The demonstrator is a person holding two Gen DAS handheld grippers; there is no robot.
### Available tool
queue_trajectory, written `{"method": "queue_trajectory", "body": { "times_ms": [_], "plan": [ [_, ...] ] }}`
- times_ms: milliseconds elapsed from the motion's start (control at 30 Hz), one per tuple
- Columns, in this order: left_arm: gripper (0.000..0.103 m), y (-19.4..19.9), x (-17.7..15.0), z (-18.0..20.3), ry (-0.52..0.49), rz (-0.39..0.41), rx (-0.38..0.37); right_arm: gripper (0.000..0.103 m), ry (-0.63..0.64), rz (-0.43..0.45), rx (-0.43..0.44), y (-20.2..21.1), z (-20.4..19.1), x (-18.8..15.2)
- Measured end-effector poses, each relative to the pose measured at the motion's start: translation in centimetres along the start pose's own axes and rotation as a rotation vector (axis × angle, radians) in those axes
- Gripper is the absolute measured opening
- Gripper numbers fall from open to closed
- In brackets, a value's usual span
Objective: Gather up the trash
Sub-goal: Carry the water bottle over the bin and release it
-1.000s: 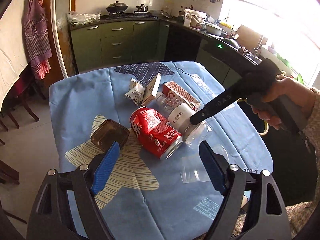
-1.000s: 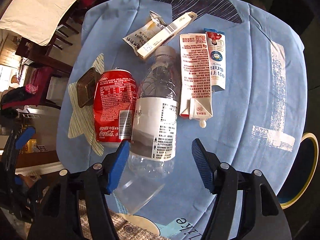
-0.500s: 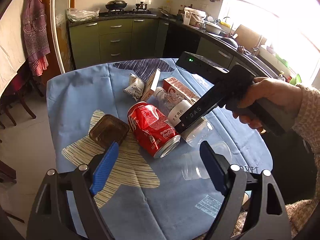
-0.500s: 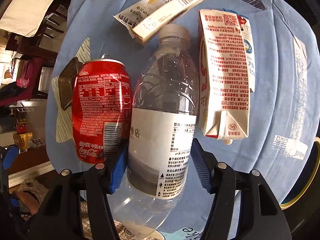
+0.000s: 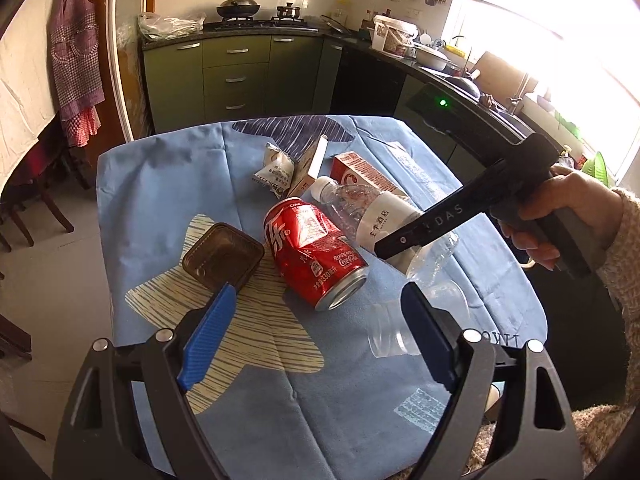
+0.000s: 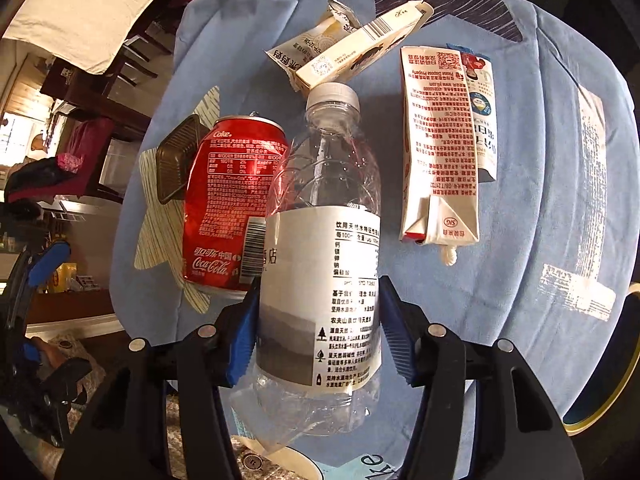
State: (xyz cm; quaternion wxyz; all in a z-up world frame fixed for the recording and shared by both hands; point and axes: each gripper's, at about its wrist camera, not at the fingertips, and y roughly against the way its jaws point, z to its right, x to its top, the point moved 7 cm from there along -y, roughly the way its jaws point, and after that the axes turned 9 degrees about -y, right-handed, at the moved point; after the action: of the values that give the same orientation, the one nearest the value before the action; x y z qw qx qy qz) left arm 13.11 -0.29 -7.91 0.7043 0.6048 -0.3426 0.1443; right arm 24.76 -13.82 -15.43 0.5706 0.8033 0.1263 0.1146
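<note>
R gripper (image 6: 318, 330): blue pads either side of the water bottle (image 6: 320, 264), at the white label's lower half. L pad pressed on the label, R pad touching or just off it; can't tell for sure if it's clamped tight. Bottle lies on its side on the blue tablecloth (image 6: 520, 240), long axis running straight away from the gripper, white cap at the far end, crumpled base nearest the camera and sticking out past the pads.

L gripper (image 5: 316, 336): fingers spread wide, nothing between them, hovering over the near part of the cloth. Clear plastic cup (image 5: 394, 330) on its side just by its R pad.

Beside the bottle, touching along its side: red Coke can (image 6: 232, 208), dented, also lying down, axis roughly parallel w/ bottle. Brown plastic tray (image 6: 174, 160) touching the can's far side. Other side of bottle: red-and-white milk carton (image 6: 440, 152), flat, apart from it, axis near parallel.

Farthest: small cream box (image 6: 360, 50) tilted across a crumpled wrapper (image 6: 304, 50), just past the cap.
</note>
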Motion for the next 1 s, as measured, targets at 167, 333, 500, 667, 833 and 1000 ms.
{"method": "queue_trajectory", "body": {
  "times_ms": [167, 333, 500, 667, 833, 1000],
  "plan": [
    [0.08, 0.0, 0.1, 0.4, -0.013, -0.002, 0.005, 0.056, -0.004, 0.031, 0.059, 2.1, 0.6, -1.0],
    [0.081, -0.2, 0.3, 0.9, -0.024, -0.005, 0.006, 0.056, -0.015, 0.07, 0.105, 4.6, 1.6, -2.2],
    [0.081, -0.3, 0.5, 1.7, -0.04, -0.006, 0.007, 0.056, -0.061, 0.139, 0.12, 7.9, 5.0, -3.1],
    [0.082, -0.7, 0.6, 2.3, -0.053, -0.016, 0.001, 0.056, -0.189, 0.22, 0.107, 11.6, 12.6, -4.8],
    [0.082, -1.5, 0.8, 3.0, -0.059, -0.03, -0.006, 0.056, -0.403, 0.283, 0.04, 13.5, 23.5, -8.1],
    [0.082, -2.2, 1.0, 4.1, -0.082, -0.041, -0.015, 0.056, -0.571, 0.3, -0.028, 12.6, 32.2, -11.0]
  ]
}}
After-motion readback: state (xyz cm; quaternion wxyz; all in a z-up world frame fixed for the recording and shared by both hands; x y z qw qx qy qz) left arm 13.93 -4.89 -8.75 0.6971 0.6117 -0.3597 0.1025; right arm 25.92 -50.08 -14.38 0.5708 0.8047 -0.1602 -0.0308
